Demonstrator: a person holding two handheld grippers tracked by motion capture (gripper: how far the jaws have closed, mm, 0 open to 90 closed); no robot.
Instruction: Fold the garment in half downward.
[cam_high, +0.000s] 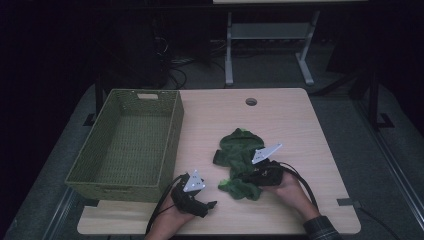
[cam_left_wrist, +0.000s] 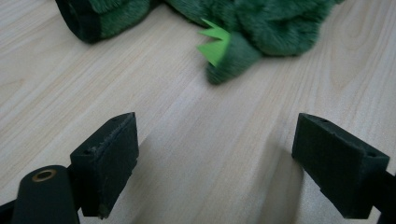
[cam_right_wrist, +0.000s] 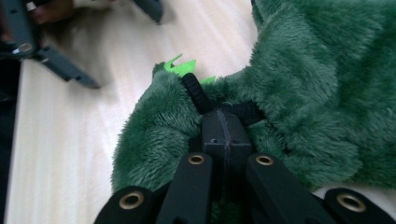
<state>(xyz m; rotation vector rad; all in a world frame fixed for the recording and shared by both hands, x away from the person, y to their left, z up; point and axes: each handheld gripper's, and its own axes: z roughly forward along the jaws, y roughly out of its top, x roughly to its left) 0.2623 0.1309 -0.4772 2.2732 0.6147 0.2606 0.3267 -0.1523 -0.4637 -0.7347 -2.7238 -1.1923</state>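
A dark green plush garment with bright green felt spikes lies crumpled on the wooden table, right of centre. My right gripper rests on the garment's near end. In the right gripper view its jaws are pressed together on a black cord and the fleece around it. My left gripper sits near the table's front edge, left of the garment. Its jaws stand wide apart over bare wood, with the garment ahead of them and untouched.
A green woven basket stands with nothing in it on the left side of the table. A round cable hole sits near the far edge. Beyond the table are a white desk frame and dark floor.
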